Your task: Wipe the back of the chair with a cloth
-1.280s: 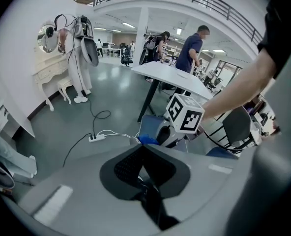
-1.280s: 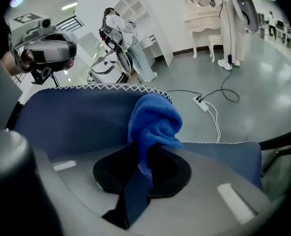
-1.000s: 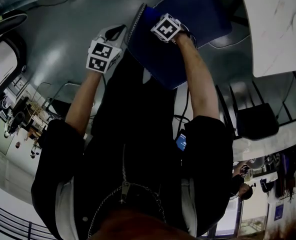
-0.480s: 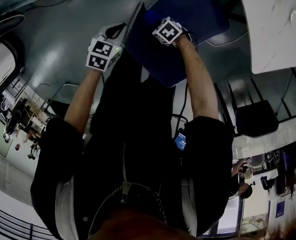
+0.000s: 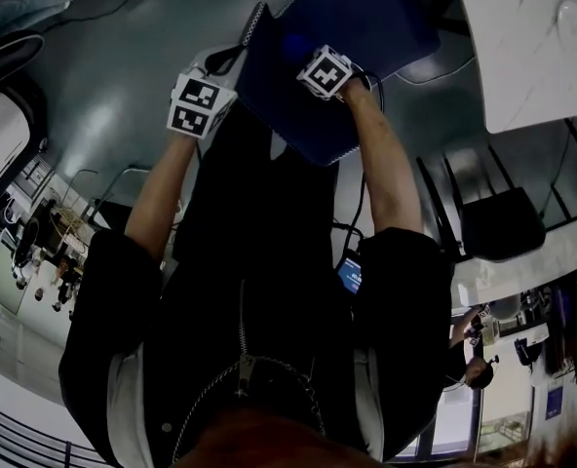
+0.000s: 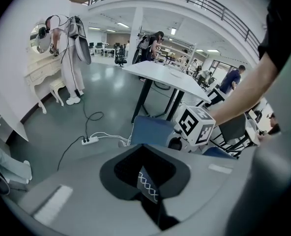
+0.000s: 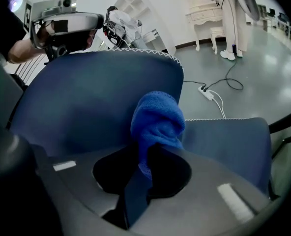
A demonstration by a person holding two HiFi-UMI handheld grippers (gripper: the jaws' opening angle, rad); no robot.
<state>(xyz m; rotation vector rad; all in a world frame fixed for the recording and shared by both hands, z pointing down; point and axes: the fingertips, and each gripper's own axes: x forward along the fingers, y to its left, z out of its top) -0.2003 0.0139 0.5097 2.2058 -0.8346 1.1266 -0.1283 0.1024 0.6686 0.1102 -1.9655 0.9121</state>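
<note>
To steady the chair back (image 7: 86,97), pinching its stitched edge (image 6: 148,184) in the left gripper's (image 6: 150,178) closed jaws; pressing the cloth (image 7: 156,119), clamped in the right gripper's (image 7: 146,168) jaws, onto it just ahead

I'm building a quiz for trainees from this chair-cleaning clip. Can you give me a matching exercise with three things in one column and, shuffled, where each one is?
Things:
1. cloth
2. chair back
3. power strip

Places:
a. lying on the floor
b. clamped in the right gripper
c. stitched edge pinched by the left gripper

Pairs: 1-b, 2-c, 3-a.
</note>
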